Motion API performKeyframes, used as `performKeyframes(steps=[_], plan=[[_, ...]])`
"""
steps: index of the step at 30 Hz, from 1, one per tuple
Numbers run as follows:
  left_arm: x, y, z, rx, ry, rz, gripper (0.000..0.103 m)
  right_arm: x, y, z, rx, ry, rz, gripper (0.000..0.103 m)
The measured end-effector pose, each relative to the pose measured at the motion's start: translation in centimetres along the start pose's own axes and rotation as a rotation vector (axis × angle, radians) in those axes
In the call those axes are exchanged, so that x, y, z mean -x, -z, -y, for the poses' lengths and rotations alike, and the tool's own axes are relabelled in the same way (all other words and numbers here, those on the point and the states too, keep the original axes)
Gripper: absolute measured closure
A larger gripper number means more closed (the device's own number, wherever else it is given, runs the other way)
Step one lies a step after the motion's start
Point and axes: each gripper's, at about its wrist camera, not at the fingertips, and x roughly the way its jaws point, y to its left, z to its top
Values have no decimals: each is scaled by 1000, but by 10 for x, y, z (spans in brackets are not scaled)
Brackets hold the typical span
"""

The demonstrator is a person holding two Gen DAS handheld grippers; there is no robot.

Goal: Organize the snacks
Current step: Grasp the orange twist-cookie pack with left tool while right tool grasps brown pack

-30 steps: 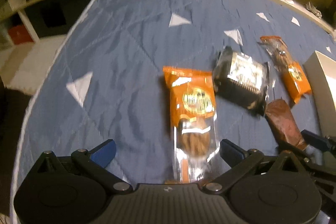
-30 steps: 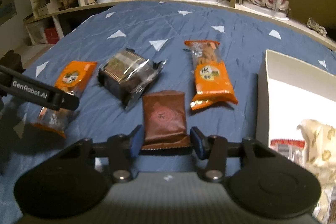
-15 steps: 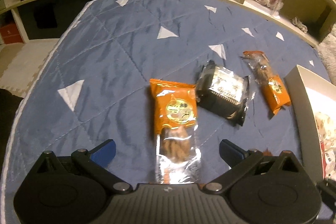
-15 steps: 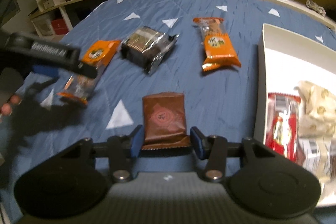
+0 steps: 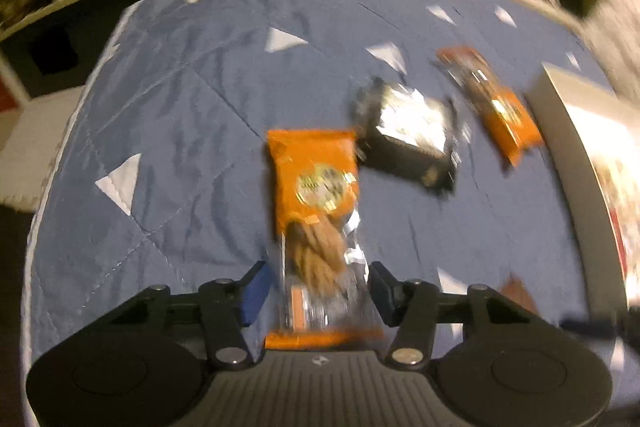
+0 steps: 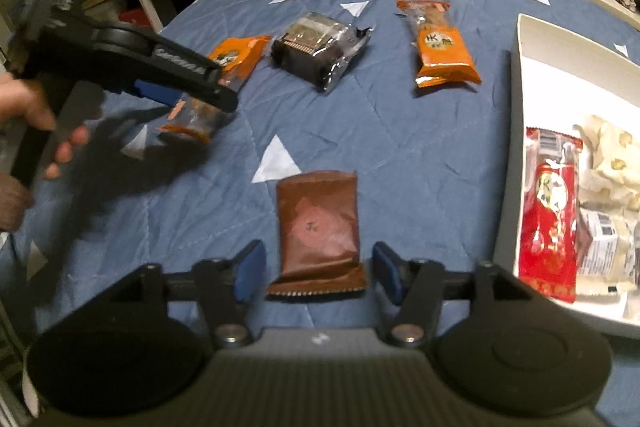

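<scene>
Orange snack pack [image 5: 314,187] lengthwise along left gripper [image 5: 316,287]

The far orange snack packet [image 6: 440,45], ahead and right of the right jaws, reads "HK"; all other print is illegible.

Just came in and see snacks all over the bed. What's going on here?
A person is sorting snack packets from a blue quilt into a white box. The left gripper has just been closing around an orange cookie packet. The right gripper has just been opening, its pads clear of the brown packet between them. A black packet and another orange packet lie on the quilt.
</scene>
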Motion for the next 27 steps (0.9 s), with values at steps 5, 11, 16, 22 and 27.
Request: performKeyframes(steps=[5, 11, 16, 22, 27], plan=[[6, 13, 6, -107, 18, -67, 48, -4, -5, 11, -49, 1, 2, 31], [10, 5, 0, -57, 1, -2, 34, -19, -13, 9, -15, -6, 2, 32], [-2, -4, -1, -42, -4, 23, 32, -28, -11, 4, 31, 16, -11, 36], [-17, -10, 4, -39, -24, 24, 34, -30, -11, -2, 71, 24, -15, 49], [-16, -10, 6, -38, -48, 7, 53, -29, -9, -5, 90, 26, -7, 55]])
